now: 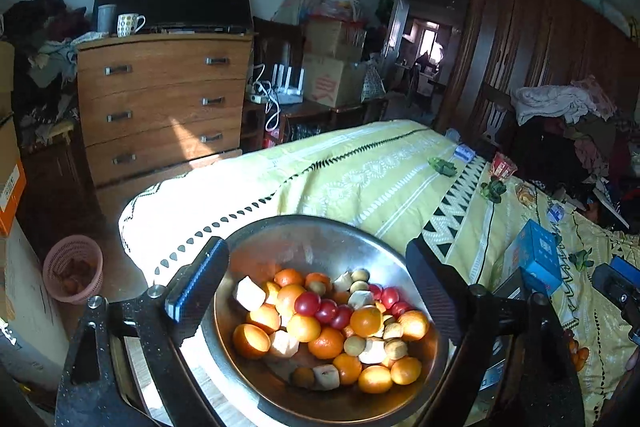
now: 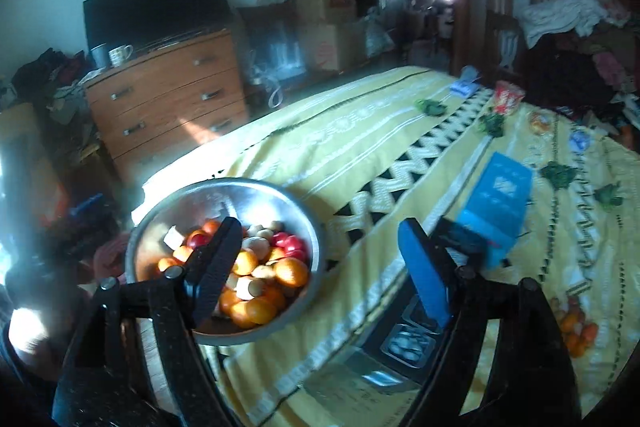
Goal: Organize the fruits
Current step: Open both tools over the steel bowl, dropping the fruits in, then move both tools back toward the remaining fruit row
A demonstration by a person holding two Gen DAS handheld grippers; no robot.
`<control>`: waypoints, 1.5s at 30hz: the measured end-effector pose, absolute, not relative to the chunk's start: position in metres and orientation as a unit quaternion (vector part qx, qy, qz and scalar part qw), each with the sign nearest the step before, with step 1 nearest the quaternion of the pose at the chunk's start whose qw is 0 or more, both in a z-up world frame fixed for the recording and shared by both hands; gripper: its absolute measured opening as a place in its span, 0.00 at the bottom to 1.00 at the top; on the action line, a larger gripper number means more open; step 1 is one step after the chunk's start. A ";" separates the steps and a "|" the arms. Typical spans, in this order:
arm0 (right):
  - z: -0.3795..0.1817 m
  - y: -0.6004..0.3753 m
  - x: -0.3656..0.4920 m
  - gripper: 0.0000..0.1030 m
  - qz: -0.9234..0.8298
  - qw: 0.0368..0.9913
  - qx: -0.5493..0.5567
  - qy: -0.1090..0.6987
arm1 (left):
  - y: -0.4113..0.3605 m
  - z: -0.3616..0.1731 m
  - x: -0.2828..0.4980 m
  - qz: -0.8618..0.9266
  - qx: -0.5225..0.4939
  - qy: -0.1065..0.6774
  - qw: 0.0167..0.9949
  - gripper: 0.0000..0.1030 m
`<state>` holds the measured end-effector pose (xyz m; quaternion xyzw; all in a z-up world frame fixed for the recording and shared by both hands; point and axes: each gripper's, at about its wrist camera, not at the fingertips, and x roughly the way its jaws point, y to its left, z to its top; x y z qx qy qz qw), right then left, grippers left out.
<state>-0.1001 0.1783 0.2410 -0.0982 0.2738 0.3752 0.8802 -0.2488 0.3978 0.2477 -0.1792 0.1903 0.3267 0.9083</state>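
Both the left tongs point(image 1: 316, 291) and right tongs point(image 2: 320, 267) stood released and empty above the near-left steel bowl point(image 1: 312, 227) on the bed point(image 1: 360, 167), where oranges point(image 1: 303, 327), tomatoes point(image 1: 307, 303) and pale pieces remained mixed, so sorting appeared largely undone.

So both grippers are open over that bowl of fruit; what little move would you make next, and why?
Probably lower the left gripper into the metal bowl toward one red tomato. Its jaws stand wide with nothing between them, the fruit is still all mixed together, and the right gripper sits off to the bowl's side.
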 end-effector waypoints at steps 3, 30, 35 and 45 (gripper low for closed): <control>0.256 0.130 -0.098 0.90 0.285 0.922 -0.110 0.238 | 0.370 0.272 -0.252 0.314 -0.157 0.156 0.923 0.95; 0.295 -0.073 -0.141 0.93 0.045 0.973 -0.093 0.205 | 0.176 0.381 -0.244 0.162 -0.067 0.102 0.979 0.97; 0.289 -0.082 -0.139 0.93 0.049 0.972 -0.082 0.214 | 0.163 0.378 -0.240 0.158 -0.057 0.107 0.980 0.97; 0.233 -0.155 -0.119 0.66 0.083 0.960 -0.009 0.267 | 0.118 0.327 -0.181 0.073 -0.053 0.178 0.980 0.97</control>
